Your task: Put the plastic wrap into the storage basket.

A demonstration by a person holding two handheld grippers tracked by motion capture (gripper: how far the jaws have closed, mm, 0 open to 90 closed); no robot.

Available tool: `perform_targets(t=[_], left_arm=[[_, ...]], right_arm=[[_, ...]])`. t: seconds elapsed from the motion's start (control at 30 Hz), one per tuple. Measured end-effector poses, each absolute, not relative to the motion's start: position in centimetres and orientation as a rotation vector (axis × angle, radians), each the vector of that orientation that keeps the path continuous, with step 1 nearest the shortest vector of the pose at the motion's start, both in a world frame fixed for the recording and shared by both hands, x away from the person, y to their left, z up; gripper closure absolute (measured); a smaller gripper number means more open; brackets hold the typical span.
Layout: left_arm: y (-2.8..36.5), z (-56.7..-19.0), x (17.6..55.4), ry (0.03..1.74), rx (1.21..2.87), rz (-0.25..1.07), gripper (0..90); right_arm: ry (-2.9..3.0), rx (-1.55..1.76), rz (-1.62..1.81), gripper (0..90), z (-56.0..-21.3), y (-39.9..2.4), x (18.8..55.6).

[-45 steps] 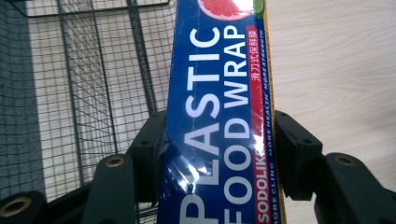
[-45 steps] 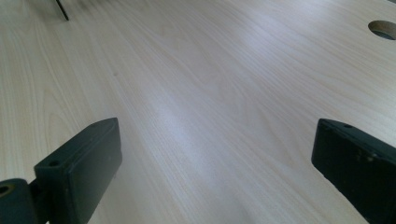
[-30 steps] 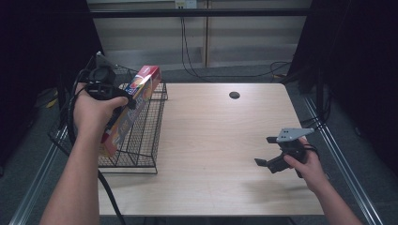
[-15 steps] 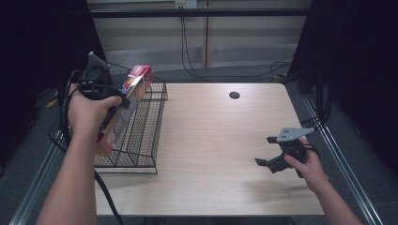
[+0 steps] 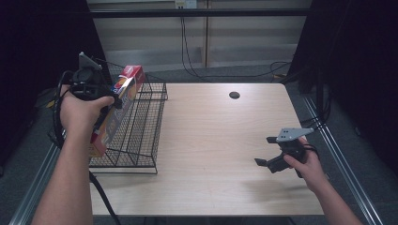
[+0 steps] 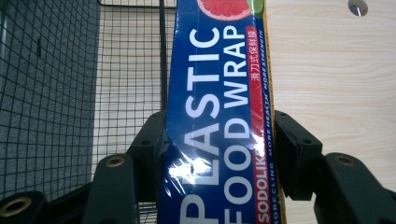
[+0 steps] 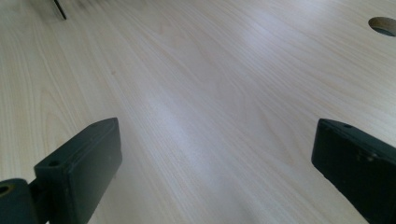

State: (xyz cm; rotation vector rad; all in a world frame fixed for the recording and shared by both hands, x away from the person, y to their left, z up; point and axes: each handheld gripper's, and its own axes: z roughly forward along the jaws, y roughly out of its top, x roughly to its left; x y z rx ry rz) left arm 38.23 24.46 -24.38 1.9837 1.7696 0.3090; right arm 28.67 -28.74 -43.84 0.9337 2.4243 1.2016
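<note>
A long blue and red box of plastic food wrap (image 5: pixel 123 91) (image 6: pixel 219 116) is held lengthwise over the black wire basket (image 5: pixel 141 133) at the table's left edge. My left gripper (image 5: pixel 101 112) (image 6: pixel 219 154) is shut on the box, one jaw pressed on each long side. In the left gripper view the basket's mesh (image 6: pixel 56 93) lies below and to the left of the box. My right gripper (image 5: pixel 266 152) (image 7: pixel 215 168) rests low over the bare wood at the table's right, jaws wide open with nothing between them.
The light wooden table (image 5: pixel 220 136) has a round cable hole (image 5: pixel 234 95) (image 7: pixel 384 25) near its far edge. Metal rails run along both sides of the table (image 5: pixel 338 154). Cables hang behind the far edge.
The left hand has carried the box a little further left and toward the table's left edge, over the basket. The right hand and its gripper have stayed put.
</note>
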Motion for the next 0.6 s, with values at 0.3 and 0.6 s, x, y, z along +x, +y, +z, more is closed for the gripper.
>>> perform_targets(t=[0.3,0.6], left_arm=[[25.7,-24.5,37.9,1.81,1.958,0.32,44.6],[26.7,-24.6,37.7,1.852,1.926,0.34,44.5]], right_arm=[[2.427,0.929,1.217,1.4,-43.7,-28.8,28.6],[2.432,0.914,1.215,1.5,-43.7,-28.4,28.6]])
